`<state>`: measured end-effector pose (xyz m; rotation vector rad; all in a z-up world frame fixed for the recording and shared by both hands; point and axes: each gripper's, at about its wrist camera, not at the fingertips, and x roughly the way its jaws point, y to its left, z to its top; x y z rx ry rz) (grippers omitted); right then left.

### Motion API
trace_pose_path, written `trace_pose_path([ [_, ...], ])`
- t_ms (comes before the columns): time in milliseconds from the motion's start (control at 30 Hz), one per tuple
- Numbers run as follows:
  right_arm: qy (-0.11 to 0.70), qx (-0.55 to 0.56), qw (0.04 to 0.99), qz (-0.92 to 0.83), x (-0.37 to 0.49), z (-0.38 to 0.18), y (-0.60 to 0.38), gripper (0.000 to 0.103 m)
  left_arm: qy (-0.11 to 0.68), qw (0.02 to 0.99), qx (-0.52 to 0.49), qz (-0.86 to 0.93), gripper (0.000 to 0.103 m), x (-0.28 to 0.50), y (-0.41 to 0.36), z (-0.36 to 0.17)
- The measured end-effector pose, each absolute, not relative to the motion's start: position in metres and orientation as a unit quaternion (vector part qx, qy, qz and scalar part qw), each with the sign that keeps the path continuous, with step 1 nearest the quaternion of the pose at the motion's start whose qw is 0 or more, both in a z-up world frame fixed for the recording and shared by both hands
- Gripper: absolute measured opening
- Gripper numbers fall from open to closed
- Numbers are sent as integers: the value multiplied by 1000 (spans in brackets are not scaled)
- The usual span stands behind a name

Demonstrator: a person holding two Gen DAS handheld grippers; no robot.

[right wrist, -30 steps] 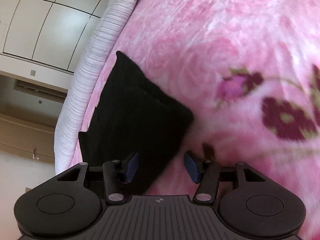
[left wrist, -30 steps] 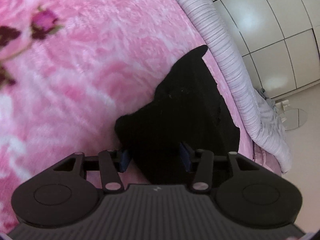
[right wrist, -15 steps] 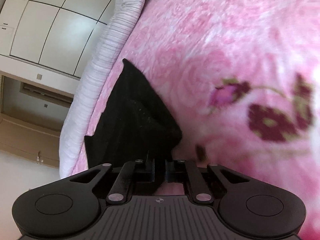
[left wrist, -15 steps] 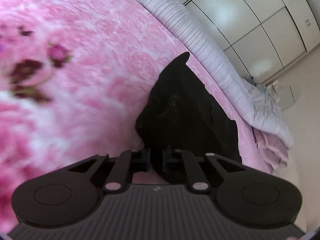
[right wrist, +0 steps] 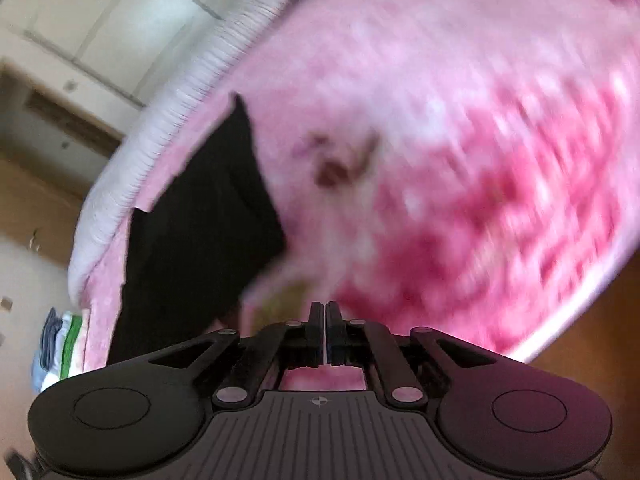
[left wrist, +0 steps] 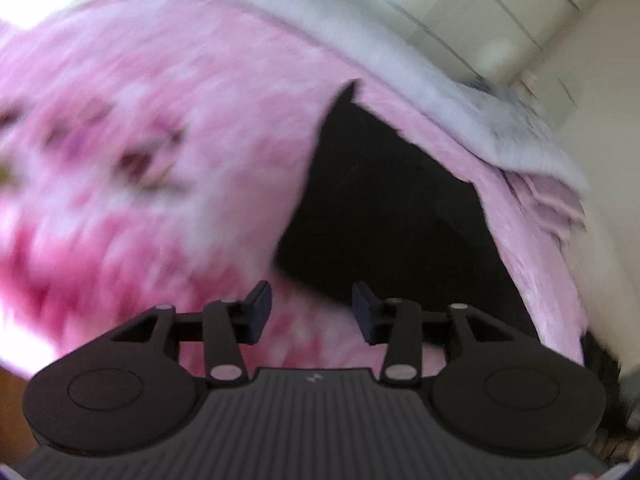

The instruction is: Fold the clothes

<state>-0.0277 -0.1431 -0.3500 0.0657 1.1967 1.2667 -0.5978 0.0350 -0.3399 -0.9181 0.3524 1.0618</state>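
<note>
Left wrist view: left tool (left wrist: 311, 306) now standing with fingers apart and nothing between them, against half a second back, when they were pressed together at the near edge of the black garment (left wrist: 384, 216). Hovering just short of that near edge, over pink floral blanket (left wrist: 132, 184). Garment lying flat on the bed as a dark angular patch, one pointed corner reaching toward the pale striped quilt (left wrist: 400, 76) along the bed's far side. Heavy motion blur throughout; view swinging, more of the white cupboards beyond the quilt showing than before. Release of the garment edge reading as a fold just laid down on this side.

Right wrist view: right tool (right wrist: 322, 332) showing fingers together, a thin slit of light between them, no cloth visibly caught. Half a second back, the same shut fingers were sitting at the garment's near corner; now pointing at blanket, with the black garment (right wrist: 200, 216) off to the left and clear of the tips. Whether a grip was let slip or never held: cannot tell. Small stack of folded cloth (right wrist: 60, 344) visible past the bed edge, on the near-left side of the garment.

Judgement: garment resting in a compact shape, both tools pulling away; one fold likely finished, further folds possibly remaining.
</note>
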Motion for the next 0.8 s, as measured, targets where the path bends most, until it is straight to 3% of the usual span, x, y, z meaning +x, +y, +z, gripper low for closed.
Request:
trace_pose_path([
  [67,491,5,640,591,-27,-334,-122,24,188,776,-383,464,43,-580,64,-327],
  [100,478,-8,637,604,-28,-329,-110,36,200,786,-368,455,44,-571,78,-323],
  [133,465,-23,634,618,-29,-325,-94,41,212,795,-352,446,45,-562,93,-319],
  [433,411,-129,597,677,-49,-344,15,41,298,812,-317,389,47,-490,204,-359],
  [567,407,-153,583,686,-53,-363,50,41,302,816,-330,366,40,-483,221,-375],
  [600,406,-159,580,688,-53,-367,59,40,298,821,-328,359,34,-482,221,-376],
  [633,405,-165,576,690,-54,-372,68,23,294,827,-326,352,18,-482,222,-377],
  [667,404,-171,573,692,-55,-376,77,14,294,829,-321,352,11,-484,222,-377],
  [800,372,-168,577,708,-57,-370,81,9,244,841,-323,359,7,-501,223,-366],
])
